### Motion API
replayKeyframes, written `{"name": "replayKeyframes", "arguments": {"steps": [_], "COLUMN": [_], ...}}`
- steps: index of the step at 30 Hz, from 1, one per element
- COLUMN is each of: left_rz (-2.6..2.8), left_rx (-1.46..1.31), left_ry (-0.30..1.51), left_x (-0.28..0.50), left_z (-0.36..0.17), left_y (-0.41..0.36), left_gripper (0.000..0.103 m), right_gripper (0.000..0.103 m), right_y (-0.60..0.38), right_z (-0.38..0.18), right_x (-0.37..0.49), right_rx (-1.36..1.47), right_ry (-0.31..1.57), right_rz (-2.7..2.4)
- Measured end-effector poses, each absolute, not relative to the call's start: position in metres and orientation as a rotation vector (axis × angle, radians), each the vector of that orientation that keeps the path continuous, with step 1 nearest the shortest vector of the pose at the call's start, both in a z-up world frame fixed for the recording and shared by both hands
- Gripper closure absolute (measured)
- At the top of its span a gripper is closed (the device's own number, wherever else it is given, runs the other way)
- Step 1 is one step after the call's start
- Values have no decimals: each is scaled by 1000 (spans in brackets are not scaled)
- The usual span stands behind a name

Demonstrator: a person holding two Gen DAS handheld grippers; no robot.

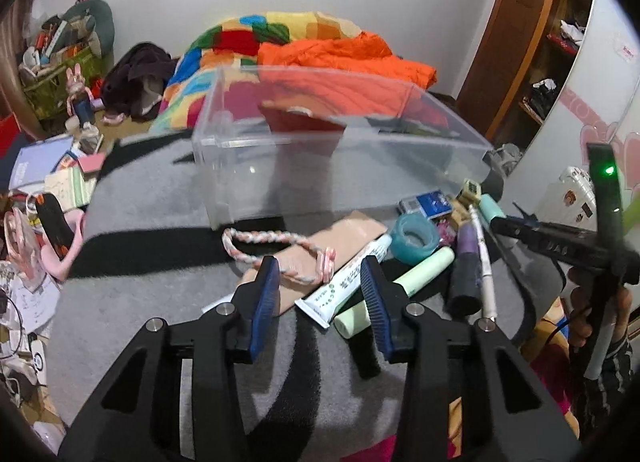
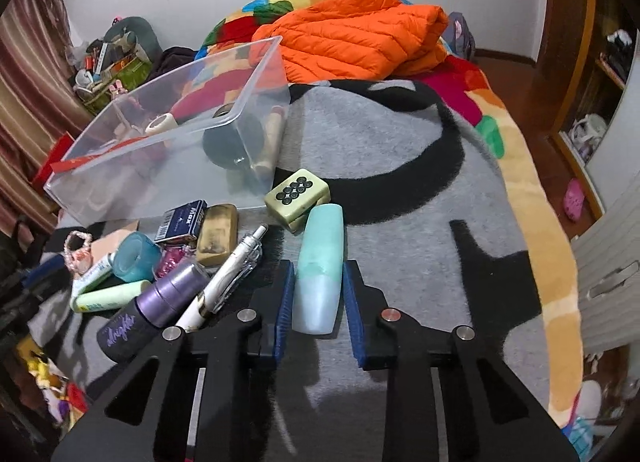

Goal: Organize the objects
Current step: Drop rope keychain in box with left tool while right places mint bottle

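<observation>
The right gripper (image 2: 318, 286) brackets the mint-green highlighter (image 2: 320, 268). Its blue pads (image 2: 285, 294) stand along both sides of the barrel; whether they press it or only flank it cannot be told. The highlighter lies on the grey blanket (image 2: 400, 190), just in front of the clear plastic bin (image 2: 160, 134) and beside the mahjong tile (image 2: 298, 192).

The left gripper (image 1: 322, 290) is open and empty, poised over the white tube (image 1: 348, 278) and the braided cord (image 1: 276, 246).

Handling, by judgement: the highlighter is light, rigid and smooth, so it may slip or pivot. Grip at mid-barrel, across the short axis.

The white pen (image 2: 224, 274) and the purple bottle (image 2: 160, 302) lie touching to the left; clearance is tight.

Bin contents read poorly through its walls: a tape roll (image 2: 162, 122) and a dark round item are discernible, the rest is not.
</observation>
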State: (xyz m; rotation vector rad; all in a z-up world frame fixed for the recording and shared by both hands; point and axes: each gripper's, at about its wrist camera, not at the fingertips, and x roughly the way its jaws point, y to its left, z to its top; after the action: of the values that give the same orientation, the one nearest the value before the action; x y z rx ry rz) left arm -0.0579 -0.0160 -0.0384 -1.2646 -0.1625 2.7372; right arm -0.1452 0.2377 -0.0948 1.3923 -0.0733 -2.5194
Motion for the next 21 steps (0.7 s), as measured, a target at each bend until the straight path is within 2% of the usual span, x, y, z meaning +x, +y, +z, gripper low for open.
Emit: {"name": "replayKeyframes", "arguments": {"steps": [5,10,13,15,20,21], "left_rz": [2760,2714,2715,2716,2712,2712], "left_rx": [-1269,-1350,-1345,-1344,-1333,-1334], "left_ry": [-86,-114,-98,-93,-37,-21], "left_x": [-66,-78,-80,-83,-87,-88], "left_z": [-37,-55,-59,-59,-62,-64], "left_y": [-14,-16,-15,-14,-5,-2], "left_gripper": [60,60,64,73,87,87], "right_gripper": [84,84,84,84,84,84], "right_y": [236,240,244,248,253,254], "right_z": [-97,-94,-93,-92,-85,-83], "right_x": [-146,-138,-131,-126,-113,-111], "right_rx": [1371,1361,1356,1353,1325,1318], "right_ry": [-38,-14,0,-5,-9,-14], "right_rz": [-2541,-2565,-2580,-2582,-2600,-2601]}}
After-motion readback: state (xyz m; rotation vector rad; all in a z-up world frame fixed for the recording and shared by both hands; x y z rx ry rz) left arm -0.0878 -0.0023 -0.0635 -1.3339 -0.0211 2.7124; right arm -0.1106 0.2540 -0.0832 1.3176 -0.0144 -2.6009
